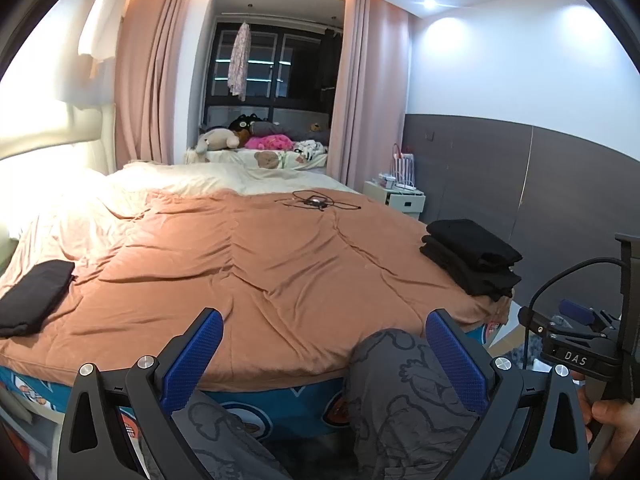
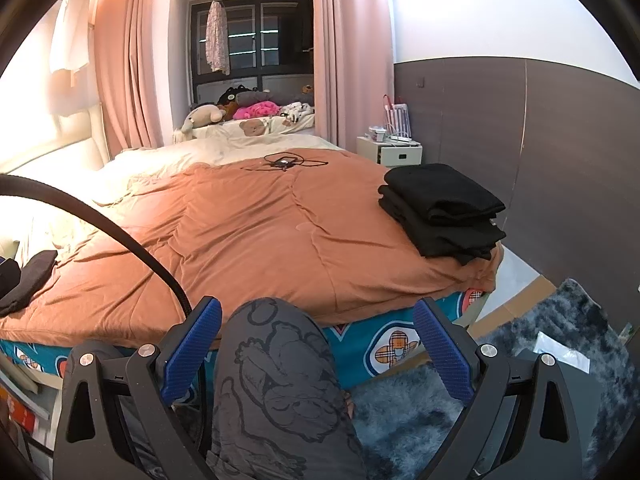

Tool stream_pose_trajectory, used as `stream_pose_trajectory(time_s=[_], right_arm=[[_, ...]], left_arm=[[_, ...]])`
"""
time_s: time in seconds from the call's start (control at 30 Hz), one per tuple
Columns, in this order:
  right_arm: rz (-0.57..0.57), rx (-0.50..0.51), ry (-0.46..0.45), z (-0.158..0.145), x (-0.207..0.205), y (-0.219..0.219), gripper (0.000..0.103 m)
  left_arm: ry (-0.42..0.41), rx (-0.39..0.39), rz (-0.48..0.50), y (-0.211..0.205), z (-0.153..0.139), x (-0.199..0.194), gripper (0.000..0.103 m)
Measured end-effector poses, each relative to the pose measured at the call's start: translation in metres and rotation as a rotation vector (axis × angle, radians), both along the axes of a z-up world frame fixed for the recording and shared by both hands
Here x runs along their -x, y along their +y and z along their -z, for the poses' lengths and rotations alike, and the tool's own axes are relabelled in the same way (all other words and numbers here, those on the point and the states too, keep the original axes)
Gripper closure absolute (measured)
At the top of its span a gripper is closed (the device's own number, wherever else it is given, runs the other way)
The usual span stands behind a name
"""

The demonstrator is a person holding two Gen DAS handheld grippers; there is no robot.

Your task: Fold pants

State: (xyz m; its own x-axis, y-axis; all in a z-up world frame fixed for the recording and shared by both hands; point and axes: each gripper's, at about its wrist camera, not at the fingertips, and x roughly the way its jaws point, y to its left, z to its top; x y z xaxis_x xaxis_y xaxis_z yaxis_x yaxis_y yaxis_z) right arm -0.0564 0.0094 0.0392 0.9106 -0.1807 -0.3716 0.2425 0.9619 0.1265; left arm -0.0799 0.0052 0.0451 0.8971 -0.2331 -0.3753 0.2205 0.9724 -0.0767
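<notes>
Left wrist view: left gripper (image 1: 324,360) and right gripper (image 2: 318,354) hang spread and empty before the rust-orange quilt (image 1: 256,264). Folded black pants sit stacked (image 1: 472,260) at its right corner, 1 more folded black piece (image 1: 34,296) at the left edge. Best reach for an unfolded pair, pinching the waistband with both.

The quilt (image 1: 248,264) is rust-orange over a teal bed sheet (image 2: 360,344) printed with plaid flower badges. The folded pants stack (image 2: 444,208) is black. The person's trouser leg (image 2: 276,376) is grey with outlined cartoon figures. The curtains (image 1: 148,72) are dusty pink.
</notes>
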Motion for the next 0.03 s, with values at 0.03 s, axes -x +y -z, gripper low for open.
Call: stream_pose_trajectory(time_s=[0.03], right_arm=[[-0.001, 0.001, 0.002, -0.0004, -0.0004, 0.0001, 0.006]], left_arm=[[-0.003, 0.002, 0.001, 0.0007, -0.0007, 0.0022, 0.001]])
